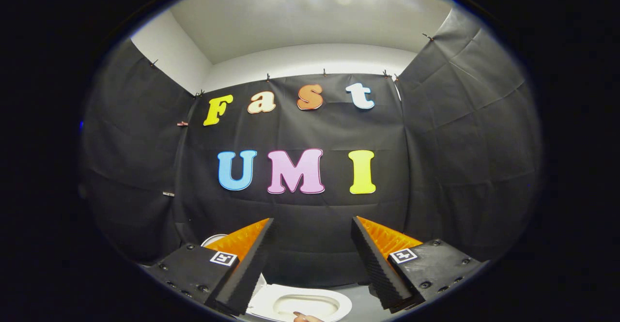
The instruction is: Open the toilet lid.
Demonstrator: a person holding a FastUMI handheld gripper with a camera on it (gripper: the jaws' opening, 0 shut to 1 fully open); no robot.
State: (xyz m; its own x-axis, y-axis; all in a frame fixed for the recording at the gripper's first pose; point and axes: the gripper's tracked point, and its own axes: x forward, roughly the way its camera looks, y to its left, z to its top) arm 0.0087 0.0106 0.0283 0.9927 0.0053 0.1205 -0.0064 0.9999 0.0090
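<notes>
a: what are the two fingers doing?
b: the gripper (312, 256) is wide open and holds nothing.
a: where's the toilet?
b: one white toilet (300, 305) sits low between the fingers, bowl showing. one fingertip (305, 318) of a person touches its near rim.

Fingers (312, 259) spread wide with nothing between them, open air ahead toward 12 o'clock up to the black cloth wall (310, 215), white toilet seat (264, 305) with open bowl (305, 306) low at 6 o'clock, a fingertip (304, 318) at its near rim.
</notes>
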